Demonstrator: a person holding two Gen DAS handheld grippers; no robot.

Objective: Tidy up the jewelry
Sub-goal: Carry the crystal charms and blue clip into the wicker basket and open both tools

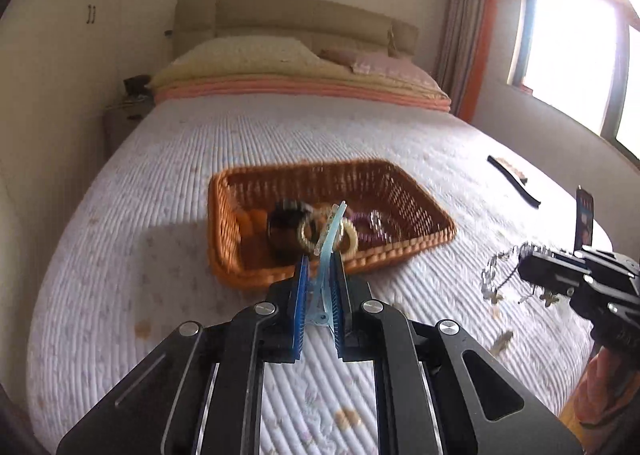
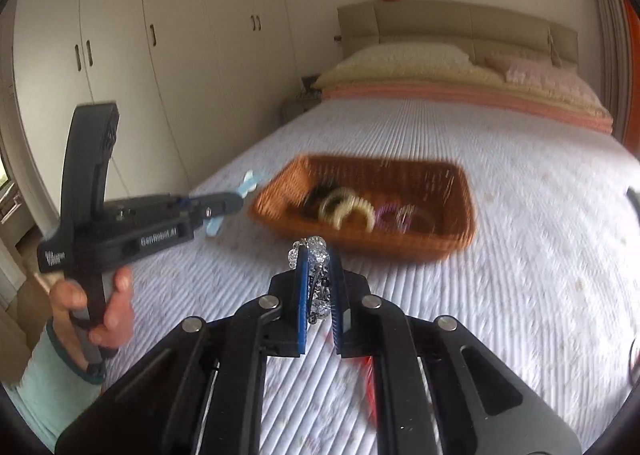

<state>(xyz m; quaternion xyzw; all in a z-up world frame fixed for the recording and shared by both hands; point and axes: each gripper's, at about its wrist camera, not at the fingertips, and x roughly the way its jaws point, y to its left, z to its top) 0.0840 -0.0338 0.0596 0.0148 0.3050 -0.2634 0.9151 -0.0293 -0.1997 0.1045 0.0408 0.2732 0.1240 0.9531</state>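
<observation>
An orange wicker basket [image 1: 420, 243] sits on the white bedspread and holds a cream coil hair tie [image 1: 352, 235], dark rings and a purple bracelet [image 1: 360, 225]. My left gripper [image 1: 320, 259] is shut on a light blue hair clip [image 1: 330, 231], held just before the basket's near rim. It also shows in the right wrist view [image 2: 236, 199] with the clip [image 2: 248, 183]. My right gripper [image 2: 318, 255] is shut on a crystal bead bracelet [image 2: 316, 247], held above the bed short of the basket [image 2: 460, 239]. In the left wrist view the right gripper [image 1: 524, 267] holds a dangling chain [image 1: 496, 279].
A black strap-like item [image 1: 516, 181] and a phone [image 1: 584, 221] lie on the bed at the right. Pillows [image 1: 256, 59] and a headboard are at the far end. Wardrobe doors [image 2: 160, 35] stand left, a window [image 1: 572, 55] right.
</observation>
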